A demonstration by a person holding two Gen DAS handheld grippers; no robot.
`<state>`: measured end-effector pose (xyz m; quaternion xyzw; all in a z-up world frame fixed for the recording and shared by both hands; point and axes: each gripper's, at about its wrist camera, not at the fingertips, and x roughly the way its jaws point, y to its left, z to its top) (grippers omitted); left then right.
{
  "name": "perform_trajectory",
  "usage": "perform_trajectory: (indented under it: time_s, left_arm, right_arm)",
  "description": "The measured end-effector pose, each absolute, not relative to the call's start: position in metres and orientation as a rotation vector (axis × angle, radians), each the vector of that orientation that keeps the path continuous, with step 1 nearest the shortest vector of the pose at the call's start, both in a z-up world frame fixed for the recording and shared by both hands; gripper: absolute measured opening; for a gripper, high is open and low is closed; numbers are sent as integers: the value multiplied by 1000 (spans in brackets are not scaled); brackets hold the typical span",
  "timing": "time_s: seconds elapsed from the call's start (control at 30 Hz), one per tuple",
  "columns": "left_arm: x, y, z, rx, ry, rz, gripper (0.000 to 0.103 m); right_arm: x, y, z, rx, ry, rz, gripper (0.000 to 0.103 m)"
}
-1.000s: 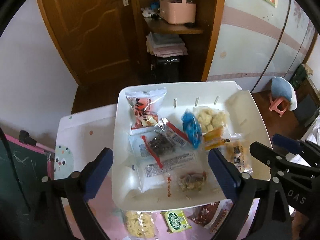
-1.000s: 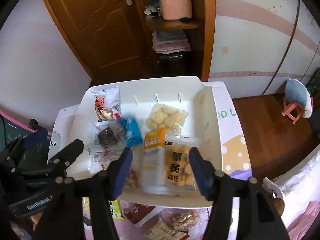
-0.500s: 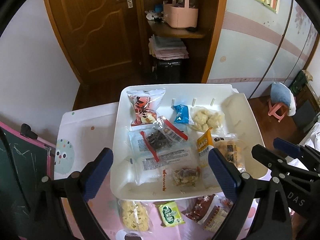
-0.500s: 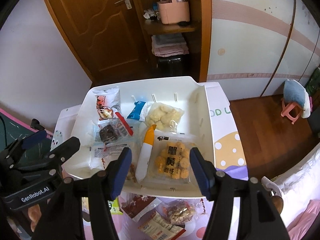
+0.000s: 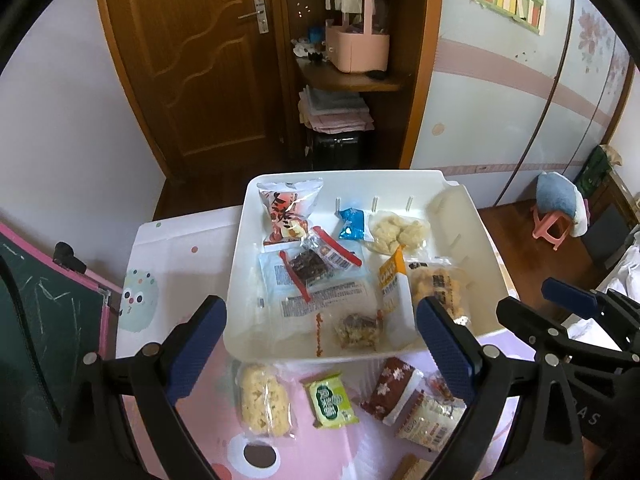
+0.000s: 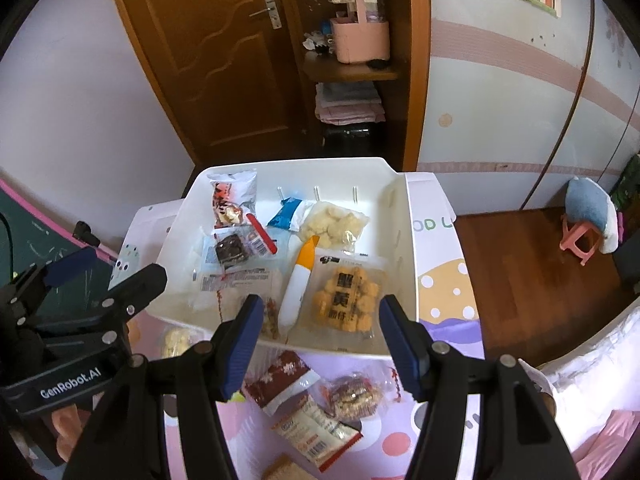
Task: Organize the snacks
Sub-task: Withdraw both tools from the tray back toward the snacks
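Tongs come first in both views: the left gripper (image 5: 320, 344) hangs with its blue pads spread wide and nothing between them, its tips framing the near edge of a white tray (image 5: 460, 204). The right gripper (image 6: 320, 344) is likewise spread, its pads clear of every packet, poised above the tray's near rim. Each tool shows at the edge of the other's view.

Inside the tray lie the sorted snacks. A red and white bag (image 5: 289, 212) sits in the far left corner, a small blue packet (image 5: 352, 226) next to it, and a clear bag of pale puffs (image 5: 396, 231) further right. In the middle a dark brownie packet (image 5: 308, 268) with a red strip rests on clear wrappers. An orange and white stick pack (image 6: 298, 284) stands on edge beside a bag of yellow puffs (image 6: 346, 298) with black characters.

On the pink tablecloth (image 5: 328, 456) just outside the near rim lie the loose snacks: a rice cracker (image 5: 262, 400), a green packet (image 5: 331, 400), a brown flowered packet (image 5: 390, 390) and a pale barcoded packet (image 6: 316, 430).
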<state>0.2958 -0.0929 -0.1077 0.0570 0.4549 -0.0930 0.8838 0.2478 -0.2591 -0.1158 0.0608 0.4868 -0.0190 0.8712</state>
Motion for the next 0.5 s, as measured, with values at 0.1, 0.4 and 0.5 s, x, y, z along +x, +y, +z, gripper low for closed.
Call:
perform_trajectory:
  time_s: [0.1, 0.4, 0.5]
  left_arm:
    - [279, -92, -107, 125, 942, -194, 95]
    - [231, -92, -114, 141, 950, -205, 95]
    - [212, -93, -122, 161, 958, -214, 95]
  right_arm:
    - [234, -259, -114, 120, 1017, -27, 61]
    - [185, -254, -119, 86, 1015, 2, 61]
    - [168, -253, -126, 90, 1028, 19, 61]
